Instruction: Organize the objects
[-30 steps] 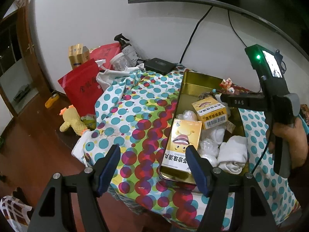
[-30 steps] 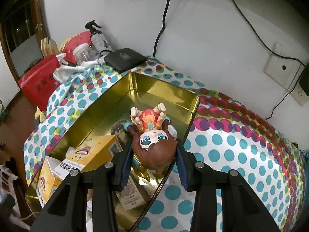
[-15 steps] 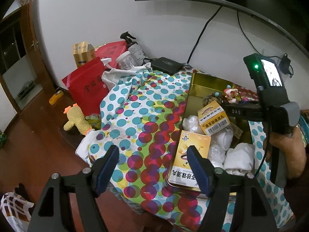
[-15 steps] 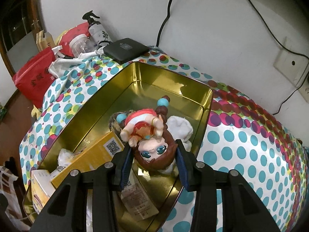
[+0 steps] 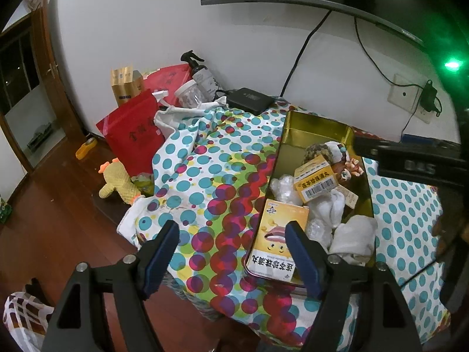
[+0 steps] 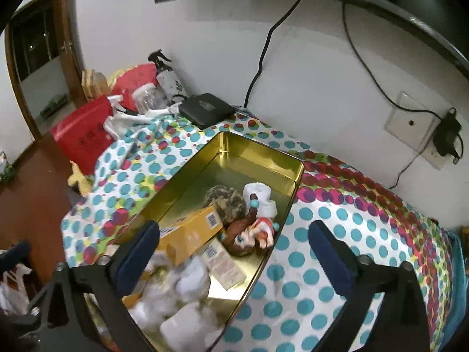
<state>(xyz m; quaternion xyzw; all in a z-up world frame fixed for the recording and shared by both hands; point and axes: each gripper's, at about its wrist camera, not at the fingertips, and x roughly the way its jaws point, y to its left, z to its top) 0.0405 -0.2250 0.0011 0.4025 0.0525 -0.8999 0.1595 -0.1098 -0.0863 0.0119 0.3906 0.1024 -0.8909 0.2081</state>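
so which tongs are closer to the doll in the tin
Right. The right tongs are opening just above the doll, nothing between them. The left tongs hang at the tin's near end, far from the doll.

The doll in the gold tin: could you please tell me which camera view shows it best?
The right wrist view: the doll lies in plain sight in the tin, face and red outfit showing. In the left wrist view, only part of it peeks out behind a yellow box.

Upside-down Chinese characters, unreadable, on yellow box (image 5: 275, 243); barcode on smaller box (image 5: 316, 182).
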